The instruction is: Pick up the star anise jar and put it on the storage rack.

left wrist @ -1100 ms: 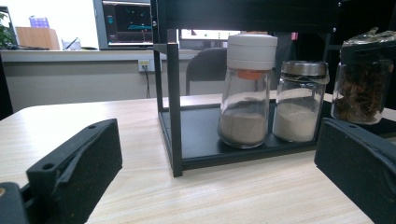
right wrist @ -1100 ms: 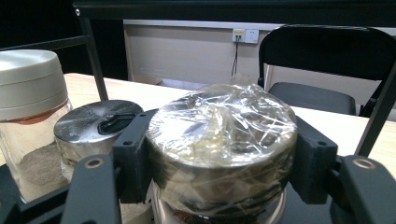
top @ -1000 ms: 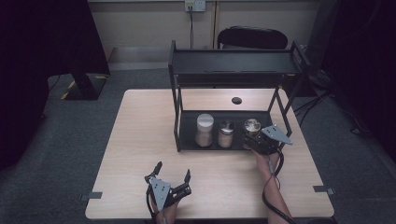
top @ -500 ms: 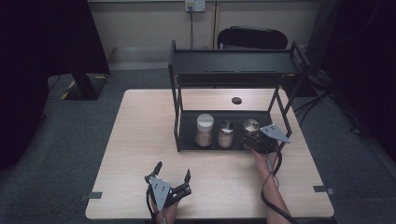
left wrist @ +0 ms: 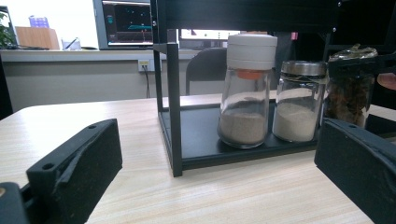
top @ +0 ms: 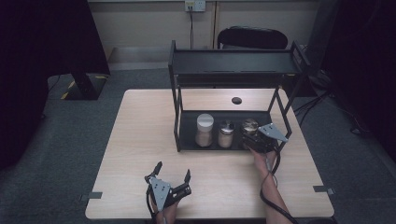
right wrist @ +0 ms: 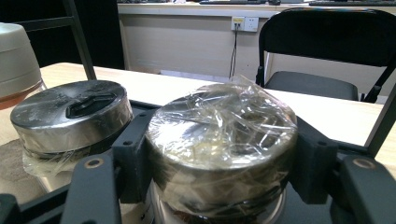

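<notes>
A black two-level rack (top: 233, 70) stands on the wooden table (top: 140, 135). Its lower shelf holds three jars: a tall white-lidded one (top: 204, 129) (left wrist: 246, 93), a smaller metal-lidded one (top: 226, 134) (left wrist: 299, 100) (right wrist: 70, 114), and a dark-filled jar (top: 249, 126) (left wrist: 350, 88) with plastic wrap over its metal lid (right wrist: 224, 135). My right gripper (top: 251, 136) (right wrist: 224, 163) reaches in from the front, shut on that wrapped jar just below the lid. My left gripper (top: 173, 170) (left wrist: 217, 163) rests near the table's front edge, open, with nothing between its jaws.
A small black round object (top: 236, 100) lies on the table behind the rack. A black chair (top: 252, 37) (right wrist: 327, 42) stands beyond the far edge. The rack's front post (left wrist: 173, 107) rises between my left gripper and the jars.
My right gripper has edged slightly toward the rack, still closed on the wrapped jar. The left gripper has kept still.
</notes>
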Motion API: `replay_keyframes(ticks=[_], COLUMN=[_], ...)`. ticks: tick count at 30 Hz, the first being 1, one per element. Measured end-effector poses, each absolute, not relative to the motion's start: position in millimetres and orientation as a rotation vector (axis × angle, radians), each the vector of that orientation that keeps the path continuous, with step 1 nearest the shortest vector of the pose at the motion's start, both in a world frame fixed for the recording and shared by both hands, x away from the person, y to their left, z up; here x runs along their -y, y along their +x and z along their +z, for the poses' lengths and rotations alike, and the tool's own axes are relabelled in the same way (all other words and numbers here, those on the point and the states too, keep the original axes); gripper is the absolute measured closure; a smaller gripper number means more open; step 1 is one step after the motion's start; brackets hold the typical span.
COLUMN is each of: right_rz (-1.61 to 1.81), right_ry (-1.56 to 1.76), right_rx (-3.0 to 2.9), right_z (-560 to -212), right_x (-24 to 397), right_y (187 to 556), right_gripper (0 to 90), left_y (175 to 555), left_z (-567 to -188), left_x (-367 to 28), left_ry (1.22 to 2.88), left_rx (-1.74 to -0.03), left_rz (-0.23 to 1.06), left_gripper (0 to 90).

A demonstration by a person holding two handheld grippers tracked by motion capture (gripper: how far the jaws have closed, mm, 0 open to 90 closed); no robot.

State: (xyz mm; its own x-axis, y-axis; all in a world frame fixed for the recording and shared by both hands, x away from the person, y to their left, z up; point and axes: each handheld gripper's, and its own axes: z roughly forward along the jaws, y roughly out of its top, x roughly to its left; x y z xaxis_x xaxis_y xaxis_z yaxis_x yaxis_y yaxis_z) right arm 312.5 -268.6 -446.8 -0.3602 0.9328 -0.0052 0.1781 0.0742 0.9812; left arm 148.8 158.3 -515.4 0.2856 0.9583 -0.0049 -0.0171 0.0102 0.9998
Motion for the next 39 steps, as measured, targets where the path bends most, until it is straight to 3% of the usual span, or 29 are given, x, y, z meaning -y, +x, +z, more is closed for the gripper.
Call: replay_keyframes(ticks=[39], right_rz=[1.325], right_ry=[1.133], right_rx=[-1.648], right_z=[-448.4], right_x=[265.9], right_y=[311.2], right_gripper=[33.9], left_y=[148.8], left_z=[-515.5], left_x=[-158.7], left_ry=[1.314], left_rx=[-0.983], left_rz=[0.995], left_gripper=[0.3])
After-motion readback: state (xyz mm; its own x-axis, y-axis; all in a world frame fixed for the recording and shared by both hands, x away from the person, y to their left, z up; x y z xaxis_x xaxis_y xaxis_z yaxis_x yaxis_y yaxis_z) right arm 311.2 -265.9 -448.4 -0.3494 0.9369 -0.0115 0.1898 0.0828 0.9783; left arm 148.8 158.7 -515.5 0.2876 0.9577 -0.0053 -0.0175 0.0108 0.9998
